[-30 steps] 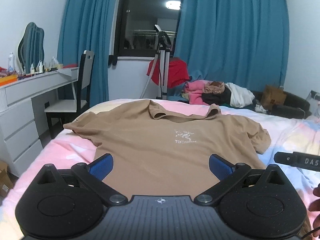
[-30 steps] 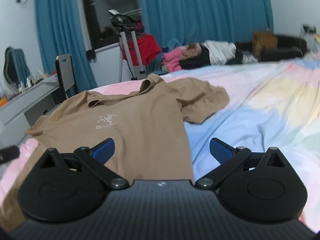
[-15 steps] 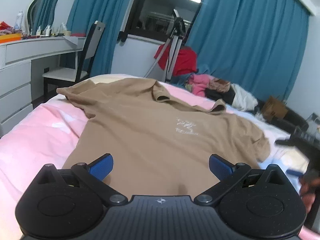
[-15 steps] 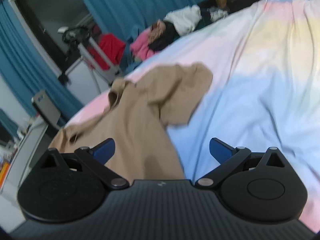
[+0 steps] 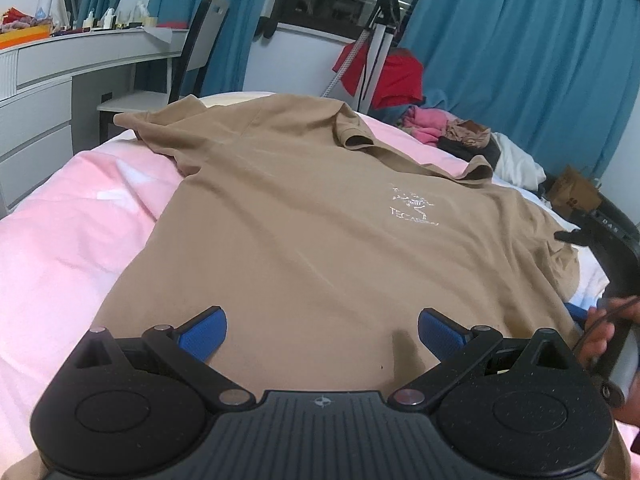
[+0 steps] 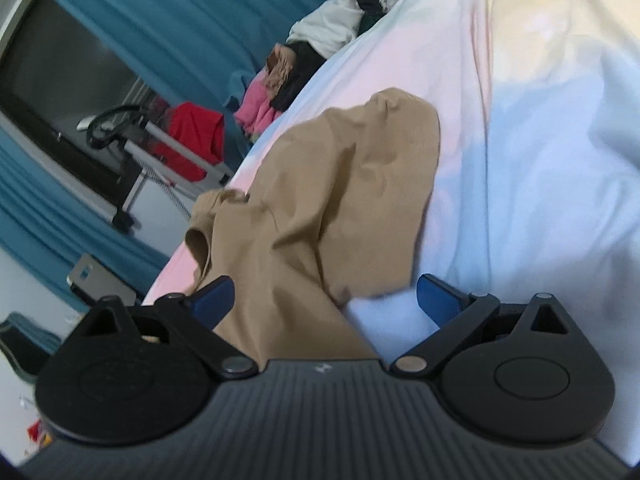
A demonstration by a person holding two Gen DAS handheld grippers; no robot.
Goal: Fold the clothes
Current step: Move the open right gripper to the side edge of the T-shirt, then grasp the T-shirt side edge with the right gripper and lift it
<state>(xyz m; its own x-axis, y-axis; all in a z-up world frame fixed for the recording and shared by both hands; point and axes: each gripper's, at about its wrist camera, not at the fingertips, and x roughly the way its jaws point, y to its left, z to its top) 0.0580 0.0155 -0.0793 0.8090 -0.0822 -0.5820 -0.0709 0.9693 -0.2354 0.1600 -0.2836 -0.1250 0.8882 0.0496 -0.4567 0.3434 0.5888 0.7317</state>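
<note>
A tan T-shirt (image 5: 320,216) with a small white chest logo lies spread face up on the bed, collar toward the far side. My left gripper (image 5: 322,326) hovers open over its lower hem, blue pads wide apart with nothing between them. The right gripper's dark body shows at the right edge of the left wrist view, held by a hand (image 5: 600,340). In the tilted right wrist view, my right gripper (image 6: 325,295) is open just above the shirt's crumpled right sleeve (image 6: 360,184), whose lower edge lies between the pads.
The bed sheet (image 6: 540,160) is pastel pink, blue and yellow. A heap of clothes (image 5: 460,136) sits at the bed's far edge by a tripod stand (image 5: 376,32). A white dresser (image 5: 60,92) and chair (image 5: 200,48) stand to the left. Blue curtains hang behind.
Both grippers have come lower and closer to the shirt. The right gripper has rolled and swung toward the right sleeve. Both stay open.
</note>
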